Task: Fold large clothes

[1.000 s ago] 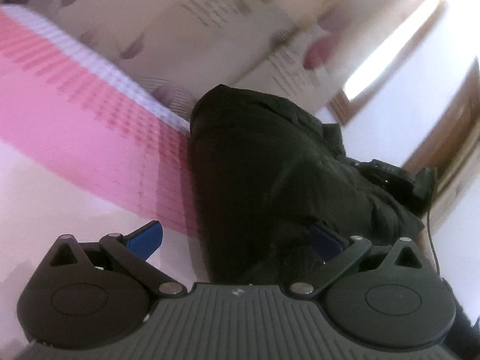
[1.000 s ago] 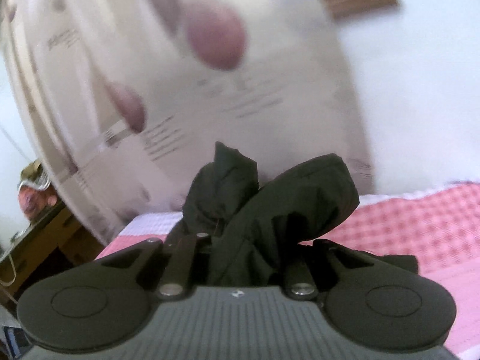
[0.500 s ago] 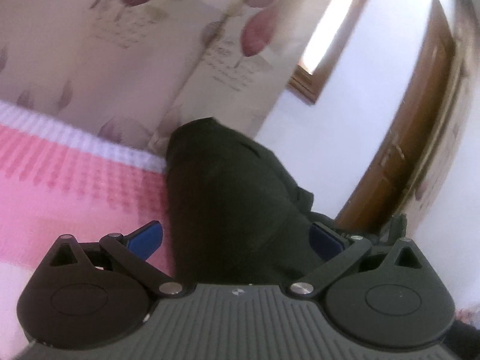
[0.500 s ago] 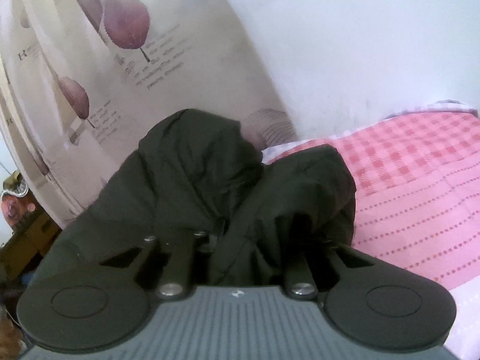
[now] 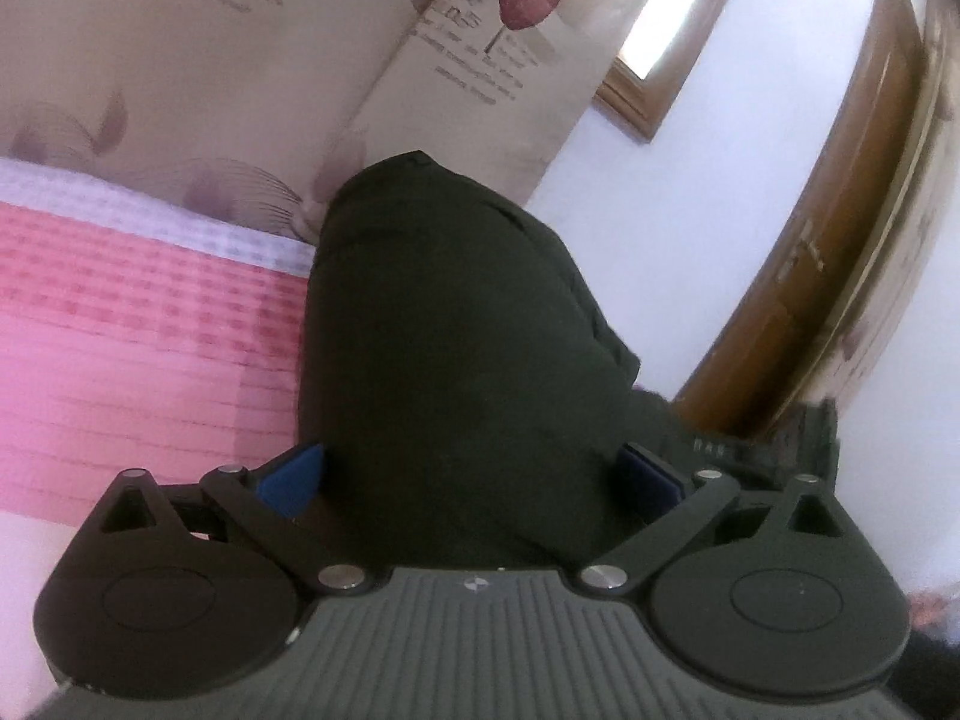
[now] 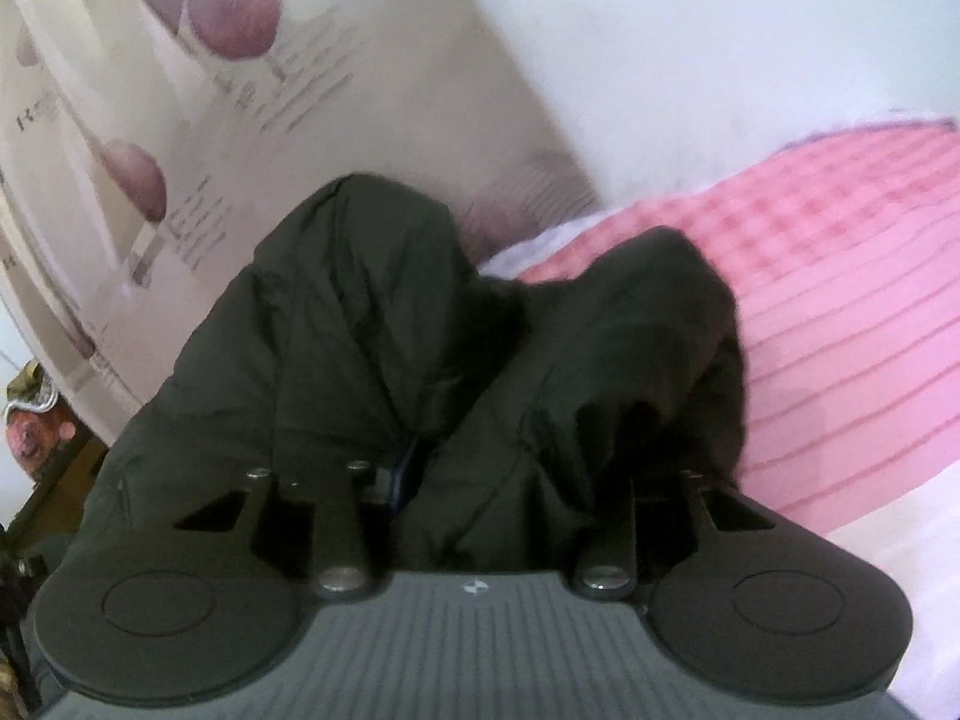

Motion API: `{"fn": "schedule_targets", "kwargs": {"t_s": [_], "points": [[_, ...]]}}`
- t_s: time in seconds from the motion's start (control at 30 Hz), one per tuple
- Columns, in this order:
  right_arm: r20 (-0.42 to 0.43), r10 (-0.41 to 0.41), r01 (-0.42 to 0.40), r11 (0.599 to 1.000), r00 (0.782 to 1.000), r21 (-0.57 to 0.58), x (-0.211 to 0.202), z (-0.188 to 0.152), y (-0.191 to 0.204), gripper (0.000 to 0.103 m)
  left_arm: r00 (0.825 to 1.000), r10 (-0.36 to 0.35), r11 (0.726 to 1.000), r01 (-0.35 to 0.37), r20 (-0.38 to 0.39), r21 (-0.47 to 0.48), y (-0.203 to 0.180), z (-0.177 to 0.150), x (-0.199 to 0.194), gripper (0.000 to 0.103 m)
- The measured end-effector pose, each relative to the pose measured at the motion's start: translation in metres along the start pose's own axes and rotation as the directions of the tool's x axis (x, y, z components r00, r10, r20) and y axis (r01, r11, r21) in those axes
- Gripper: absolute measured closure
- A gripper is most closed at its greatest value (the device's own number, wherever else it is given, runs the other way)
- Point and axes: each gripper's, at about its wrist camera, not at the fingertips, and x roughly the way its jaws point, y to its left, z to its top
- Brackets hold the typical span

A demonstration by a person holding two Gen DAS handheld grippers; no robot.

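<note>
The right gripper (image 6: 474, 468) was clenched on the dark jacket (image 6: 372, 330), bunched at 12 o'clock above the pink bedspread (image 6: 840, 324). The left gripper (image 5: 471, 474) was spread wide around it. Mid-fold; laying it flat seemed next.

A pink checked bedspread (image 5: 132, 324) with a white edge filled the left of the left wrist view and the right of the right wrist view (image 6: 840, 312). A cream curtain (image 5: 252, 60) printed with purple leaves hung across the top. A wooden door (image 5: 840, 252) stood at right beside a white wall (image 5: 708, 180).
</note>
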Motion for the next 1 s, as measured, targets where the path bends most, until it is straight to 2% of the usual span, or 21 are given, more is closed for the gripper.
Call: {"fn": "schedule_targets", "kwargs": {"t_s": [0.13, 0.27, 0.33, 0.4, 0.47, 0.53, 0.6, 0.7, 0.8, 0.9, 1.0], "points": [[-0.057, 0.071, -0.072, 0.997, 0.996, -0.024, 0.033, -0.012, 0.038, 0.064, 0.997, 0.075, 0.997, -0.074, 0.016, -0.034, 0.021, -0.001, -0.034, 0.002], [-0.133, 0.141, -0.153, 0.985, 0.981, -0.085, 0.060, -0.015, 0.071, 0.064, 0.989, 0.147, 0.986, -0.144, 0.033, -0.082, 0.039, -0.005, -0.077, 0.002], [-0.127, 0.162, -0.175, 0.980, 0.979, -0.096, 0.063, -0.010, 0.075, 0.064, 0.983, 0.171, 0.981, -0.164, 0.064, -0.103, 0.041, -0.003, -0.096, 0.005], [-0.104, 0.168, -0.179, 0.978, 0.980, -0.106, 0.058, -0.002, 0.074, 0.064, 0.972, 0.197, 0.979, -0.186, 0.129, -0.087, 0.033, 0.002, -0.114, 0.005], [-0.073, 0.194, -0.199, 0.977, 0.978, -0.076, 0.047, 0.007, 0.066, 0.063, 0.963, 0.189, 0.982, -0.182, 0.190, -0.054, 0.020, 0.009, -0.125, 0.003], [-0.039, 0.180, -0.181, 0.982, 0.983, -0.047, 0.037, 0.018, 0.058, 0.063, 0.965, 0.160, 0.986, -0.166, 0.207, 0.009, 0.005, 0.017, -0.122, 0.003], [-0.022, 0.151, -0.151, 0.988, 0.988, -0.025, 0.028, 0.029, 0.049, 0.056, 0.972, 0.124, 0.988, -0.139, 0.199, 0.060, -0.009, 0.021, -0.111, 0.003], [0.026, 0.102, -0.101, 0.995, 0.994, -0.022, 0.007, 0.038, 0.042, 0.053, 0.987, 0.088, 0.990, -0.102, 0.132, 0.098, -0.017, 0.015, -0.083, 0.004], [0.072, 0.105, -0.100, 0.993, 0.992, -0.068, -0.017, 0.044, 0.050, 0.053, 0.993, 0.069, 0.990, -0.080, 0.099, 0.117, -0.025, -0.002, -0.064, 0.002], [0.045, 0.131, -0.124, 0.985, 0.990, -0.119, -0.020, 0.046, 0.071, 0.053, 0.997, 0.066, 0.981, -0.074, 0.050, 0.180, -0.032, -0.018, -0.054, 0.001], [-0.031, 0.102, -0.106, 0.977, 0.994, -0.184, 0.007, 0.048, 0.097, 0.053, 0.998, 0.062, 0.976, -0.067, 0.032, 0.205, -0.029, -0.026, -0.046, 0.001]]}}
